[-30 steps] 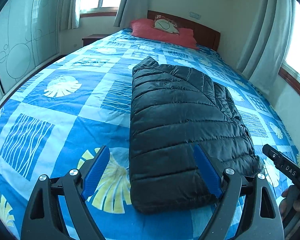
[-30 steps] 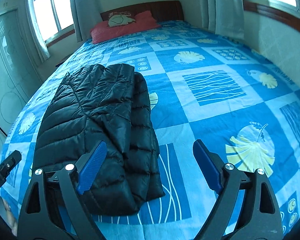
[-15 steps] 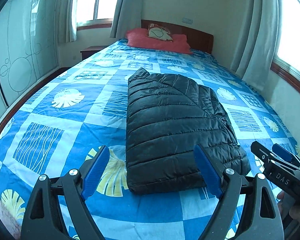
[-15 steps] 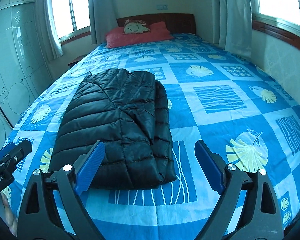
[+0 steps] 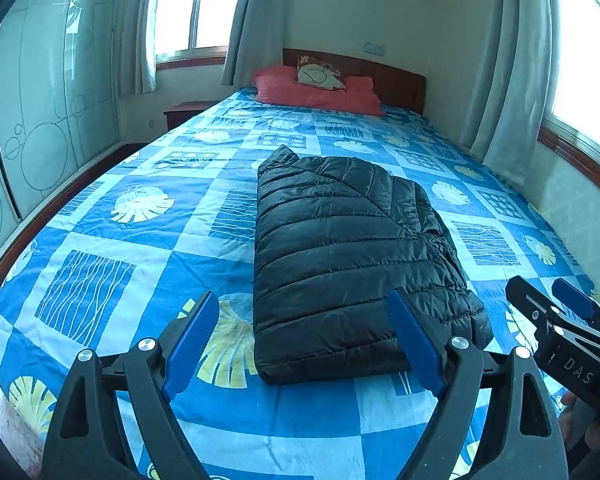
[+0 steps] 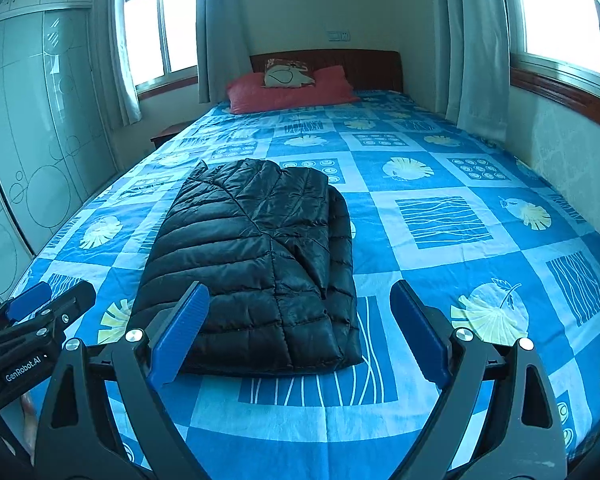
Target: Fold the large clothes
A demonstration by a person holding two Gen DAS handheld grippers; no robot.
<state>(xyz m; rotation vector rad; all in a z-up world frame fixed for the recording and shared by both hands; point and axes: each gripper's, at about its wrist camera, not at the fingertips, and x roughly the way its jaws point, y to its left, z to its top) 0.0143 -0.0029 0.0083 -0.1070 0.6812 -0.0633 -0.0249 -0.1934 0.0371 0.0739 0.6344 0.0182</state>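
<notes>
A black quilted puffer jacket (image 5: 340,248) (image 6: 256,264) lies folded into a compact rectangle on the blue patterned bedspread (image 5: 148,248) (image 6: 460,264). My left gripper (image 5: 304,340) hovers open above the jacket's near left corner, nothing between its blue pads. My right gripper (image 6: 300,332) is held open over the jacket's near right corner, also empty. Each gripper shows at the edge of the other's view: the right gripper (image 5: 564,320) low on the right, the left gripper (image 6: 40,312) low on the left. Neither touches the jacket.
A red pillow (image 6: 292,90) and a pale cushion (image 6: 286,74) lie against the wooden headboard (image 5: 396,80). Glass wardrobe doors (image 5: 40,128) line the left side, a nightstand (image 5: 186,112) stands by the bed's far left corner. Curtained windows and a wall (image 6: 560,136) flank the right.
Both grippers have pulled back and up from the jacket, which now looks smaller and farther off. The jacket has not moved. Both stay open.
</notes>
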